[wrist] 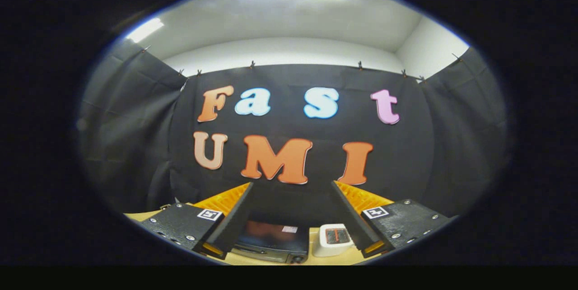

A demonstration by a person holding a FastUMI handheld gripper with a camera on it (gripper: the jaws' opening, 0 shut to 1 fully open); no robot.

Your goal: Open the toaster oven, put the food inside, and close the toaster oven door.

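Black toaster oven [271,241] sits on the pale wooden table [316,260], low between the two fingers and beyond their tips, door closed (glass shows a dim reddish reflection). Gripper [291,186] is held high, fingers spread wide with nothing between them. Small white toaster [332,239] stands just beside the oven, close against the inner side of the right finger.
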